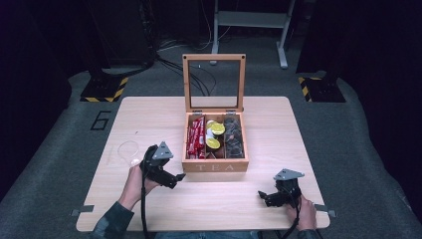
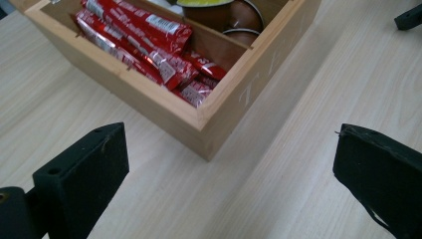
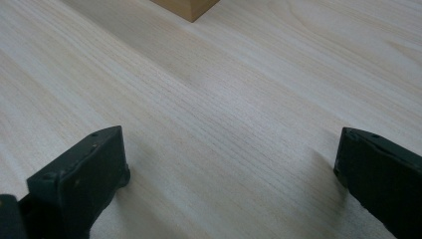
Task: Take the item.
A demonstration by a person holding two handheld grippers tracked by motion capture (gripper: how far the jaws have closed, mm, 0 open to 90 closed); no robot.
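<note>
So going left to right: the left gripper [image 1: 180, 176] sits just off the front-left corner of the open wooden tea box with the glass-paned lid [image 1: 215, 165], jaws spread wide and nothing between them. In the left gripper view that corner is dead ahead, and right behind it is the left compartment stuffed with red foil stick sachets [image 2: 149, 40].

If those sachets are what it's going for, I'd guess they're super light, floppy and a bit slick, so they'll bend or slide rather than resist. Best bet is pinching one across the flat near its upper end, where it pokes above the pile.

The middle compartment has round capsules with yellow lids [image 1: 216, 135], and the right one has dark wrapped bits [image 1: 234, 138] I can't really make out.

Over on the right, the right gripper [image 1: 264, 197] hangs near the light wooden table [image 1: 149, 114] edge, well apart from the box, jaws also spread and empty.
</note>
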